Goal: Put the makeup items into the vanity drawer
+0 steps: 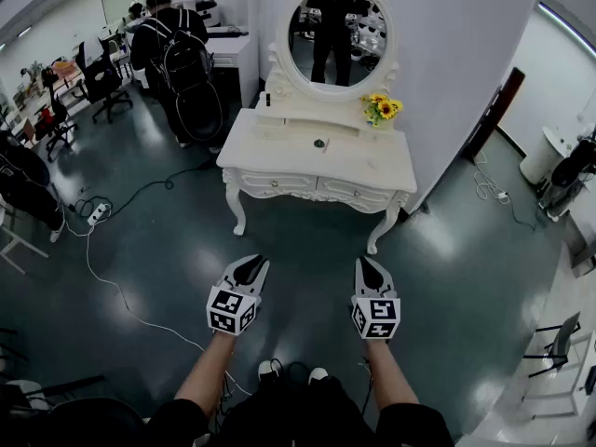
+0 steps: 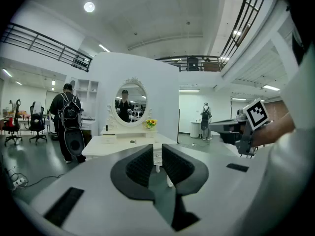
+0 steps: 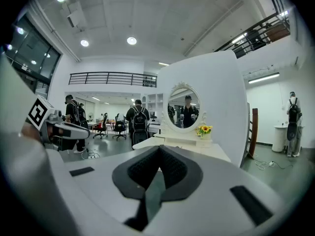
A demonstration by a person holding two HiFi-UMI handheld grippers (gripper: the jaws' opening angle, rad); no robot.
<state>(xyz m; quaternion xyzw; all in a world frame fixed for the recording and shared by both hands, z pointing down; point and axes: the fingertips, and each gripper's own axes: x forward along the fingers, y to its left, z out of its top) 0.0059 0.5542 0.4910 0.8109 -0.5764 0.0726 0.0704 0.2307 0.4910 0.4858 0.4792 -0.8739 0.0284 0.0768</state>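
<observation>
**Both grippers empty, well short of the vanity**

I see my left gripper (image 2: 157,149) with its black ribbed jaws a narrow slit apart and nothing between them; only floor and a table leg show through the gap. My right gripper (image 3: 158,150) has its jaws pressed together at the tips, and it holds nothing either. In the head view both are held out side by side ahead of me, roughly level, over the dark glossy floor (image 1: 307,240), each with its marker cube facing up.

The white carved vanity table (image 1: 279,161) stands well ahead of both grippers, against a white wall. Its two drawer fronts (image 1: 277,183) are shut. On the tabletop, near the middle, lies a small dark round item (image 1: 319,143) with something thin just beside it; both are too small for me to identify. Above sits the oval white-framed mirror (image 1: 337,31), and a bunch of yellow flowers (image 1: 382,108) stands at the table's back right corner.

To the left of the table a person in dark clothes with a black backpack (image 1: 177,54) stands with their back to me. A white cable (image 1: 98,268) trails across the floor on my left.
</observation>
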